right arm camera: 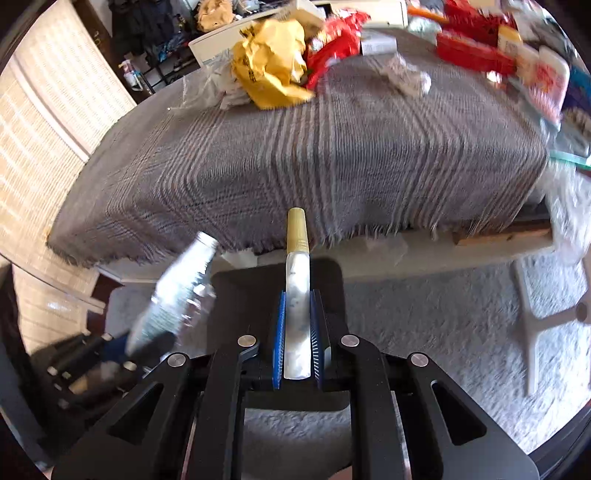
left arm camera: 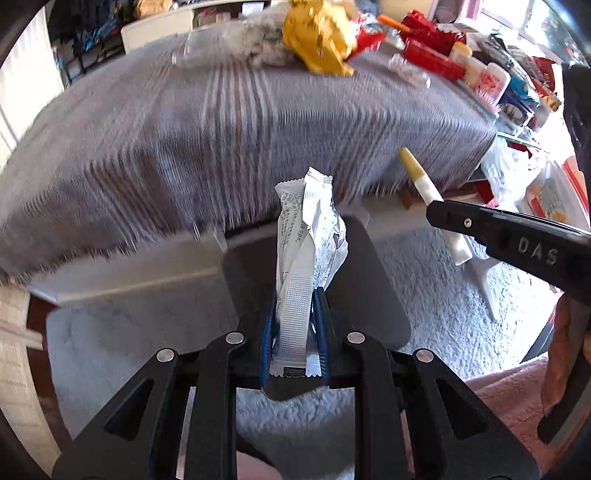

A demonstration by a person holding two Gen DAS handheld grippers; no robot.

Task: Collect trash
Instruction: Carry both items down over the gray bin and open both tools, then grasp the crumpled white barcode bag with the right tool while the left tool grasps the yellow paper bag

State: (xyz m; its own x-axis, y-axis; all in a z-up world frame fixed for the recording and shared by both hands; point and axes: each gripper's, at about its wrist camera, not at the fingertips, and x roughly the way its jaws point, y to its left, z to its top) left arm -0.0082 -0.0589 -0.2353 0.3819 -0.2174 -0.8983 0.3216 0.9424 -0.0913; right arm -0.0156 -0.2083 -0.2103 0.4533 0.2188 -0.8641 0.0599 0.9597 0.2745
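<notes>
My left gripper (left arm camera: pixel 293 332) is shut on a crumpled white wrapper (left arm camera: pixel 308 243) that stands up between its blue pads, held off the near edge of the grey striped blanket (left arm camera: pixel 221 140). My right gripper (right arm camera: pixel 298 339) is shut on a flat white tube with a gold cap (right arm camera: pixel 297 280); that tube (left arm camera: pixel 421 177) and the right gripper's black body (left arm camera: pixel 509 236) also show at the right of the left wrist view. The left gripper with its wrapper (right arm camera: pixel 177 295) shows blurred at the lower left of the right wrist view. More trash lies at the blanket's far edge.
On the blanket's far side lie a crumpled yellow paper bag (left arm camera: pixel 317 35), red wrappers and boxes (left arm camera: pixel 432 55), clear plastic (left arm camera: pixel 221 48) and small bottles (left arm camera: pixel 487 75). Below is a pale carpet (right arm camera: pixel 443 314) with a white plastic leg (right arm camera: pixel 532 332). A woven blind (right arm camera: pixel 44 147) stands at left.
</notes>
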